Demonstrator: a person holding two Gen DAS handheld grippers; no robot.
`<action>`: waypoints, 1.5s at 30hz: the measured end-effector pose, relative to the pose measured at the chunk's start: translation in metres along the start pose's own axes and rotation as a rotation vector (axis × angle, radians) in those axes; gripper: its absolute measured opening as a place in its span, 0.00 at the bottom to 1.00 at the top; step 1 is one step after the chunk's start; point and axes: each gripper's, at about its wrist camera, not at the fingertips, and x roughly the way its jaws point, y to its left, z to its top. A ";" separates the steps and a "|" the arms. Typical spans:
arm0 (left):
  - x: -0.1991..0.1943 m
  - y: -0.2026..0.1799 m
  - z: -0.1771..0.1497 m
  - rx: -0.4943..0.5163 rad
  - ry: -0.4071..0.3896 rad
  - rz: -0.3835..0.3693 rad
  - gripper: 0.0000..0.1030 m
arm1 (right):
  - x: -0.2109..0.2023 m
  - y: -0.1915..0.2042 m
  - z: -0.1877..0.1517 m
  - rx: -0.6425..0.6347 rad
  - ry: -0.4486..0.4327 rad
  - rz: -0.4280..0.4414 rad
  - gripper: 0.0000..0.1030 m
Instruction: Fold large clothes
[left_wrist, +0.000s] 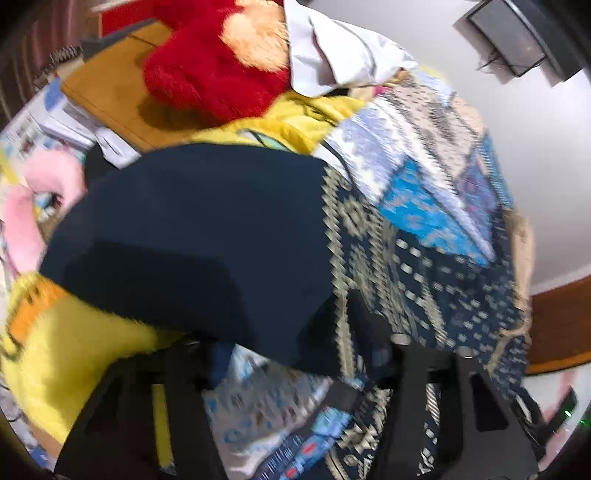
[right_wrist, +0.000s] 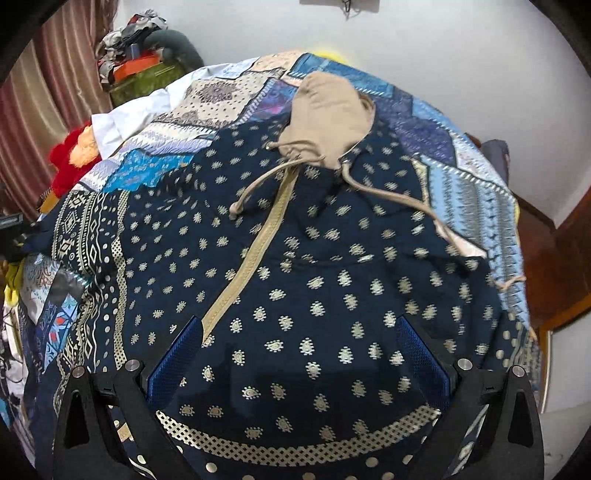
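Navy garment (right_wrist: 314, 295) spread over patchwork bedspread (right_wrist: 472, 177); beige drawstring pouch (right_wrist: 325, 118) atop.

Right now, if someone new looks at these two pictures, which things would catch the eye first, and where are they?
In the right wrist view, the navy garment with gold motifs fills the middle, spread over a blue patchwork bedcover, and a beige drawstring cloth lies on its far part. In the left wrist view, a red plush toy sits at the top and a yellow plush toy at the lower left.
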 end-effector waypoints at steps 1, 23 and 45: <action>0.000 -0.006 0.004 0.026 -0.020 0.059 0.40 | 0.000 0.000 0.000 0.002 0.003 0.010 1.00; -0.018 -0.286 -0.137 0.905 -0.251 0.079 0.04 | -0.102 -0.043 -0.024 0.048 -0.137 -0.026 1.00; -0.002 -0.134 -0.091 0.429 0.033 -0.060 0.73 | -0.086 -0.050 -0.046 0.090 -0.091 -0.023 1.00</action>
